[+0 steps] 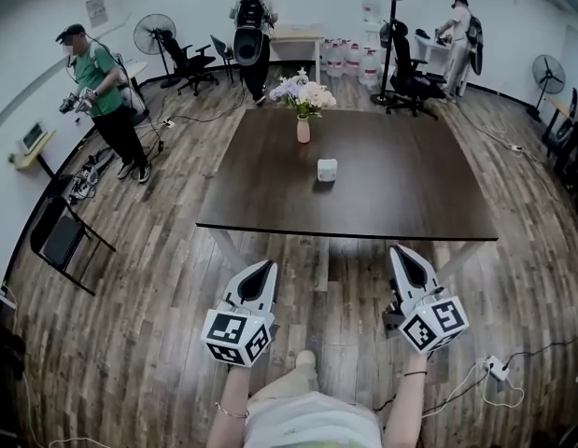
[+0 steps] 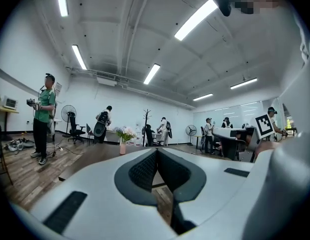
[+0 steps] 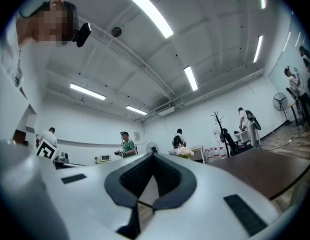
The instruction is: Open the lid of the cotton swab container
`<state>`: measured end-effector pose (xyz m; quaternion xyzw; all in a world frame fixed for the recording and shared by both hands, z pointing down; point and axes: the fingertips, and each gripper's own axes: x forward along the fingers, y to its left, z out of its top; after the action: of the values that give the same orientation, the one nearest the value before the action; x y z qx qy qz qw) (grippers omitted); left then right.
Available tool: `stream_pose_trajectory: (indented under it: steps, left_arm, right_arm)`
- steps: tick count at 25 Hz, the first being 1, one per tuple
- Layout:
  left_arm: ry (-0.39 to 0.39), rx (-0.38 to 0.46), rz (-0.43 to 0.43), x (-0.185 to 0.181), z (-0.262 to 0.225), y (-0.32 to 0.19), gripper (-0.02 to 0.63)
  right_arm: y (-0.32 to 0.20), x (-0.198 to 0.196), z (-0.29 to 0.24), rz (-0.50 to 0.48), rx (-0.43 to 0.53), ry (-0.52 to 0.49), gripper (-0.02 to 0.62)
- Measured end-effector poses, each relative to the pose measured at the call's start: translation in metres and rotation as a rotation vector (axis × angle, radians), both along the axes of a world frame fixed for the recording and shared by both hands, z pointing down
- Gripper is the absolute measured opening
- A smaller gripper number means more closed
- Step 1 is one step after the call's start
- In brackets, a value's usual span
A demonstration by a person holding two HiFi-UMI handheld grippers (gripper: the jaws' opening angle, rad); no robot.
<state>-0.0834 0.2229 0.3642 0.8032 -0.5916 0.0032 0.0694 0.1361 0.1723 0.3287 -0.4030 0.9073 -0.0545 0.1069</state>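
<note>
Off at the far left a person in a green shirt (image 1: 97,82) is standing on the wooden floor (image 1: 167,278), busy with a handheld device and taking no part here. Nearer, the left gripper (image 1: 267,269) is hovering over the floor, short of the near edge of the bench (image 1: 401,194), its jaws clenched tip to tip with nothing between them. Its own view is showing only the pads meeting and the room beyond. It is pointing forward at the bench, which reads as a ready stance before a reach, not a working grip. Moving right, the vase of flowers (image 1: 303,124) is sitting toward the far side of the bench. In front of it and apart from it, the cotton swab container (image 1: 327,169) is resting near the bench's middle, well apart from both grippers and too small here to show its lid clearly. That central spot is probably leaving room for an approach from either side. Further right, the right gripper (image 1: 401,252) is mirroring the left, aiming at the bench with its jaws likewise pressed together and empty. With both tools closed and far off, the task is looking not yet begun.
</note>
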Motion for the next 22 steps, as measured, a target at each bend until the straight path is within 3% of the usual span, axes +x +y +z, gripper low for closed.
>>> stream_pose_trajectory:
  steps: [5, 13, 22]
  left_arm:
    - [-0.003, 0.012, 0.042, -0.011, -0.005, -0.051, 0.025]
    - [0.000, -0.021, 0.069, -0.025, 0.009, -0.108, 0.025]
    - [0.036, -0.062, 0.047, -0.040, 0.030, -0.159, 0.025]
  right_arm:
    - [-0.045, -0.010, -0.004, 0.020, -0.012, -0.042, 0.021]
    - [-0.090, -0.017, 0.015, 0.098, -0.067, -0.017, 0.021]
    - [-0.153, -0.028, 0.037, 0.103, -0.120, -0.010, 0.021]
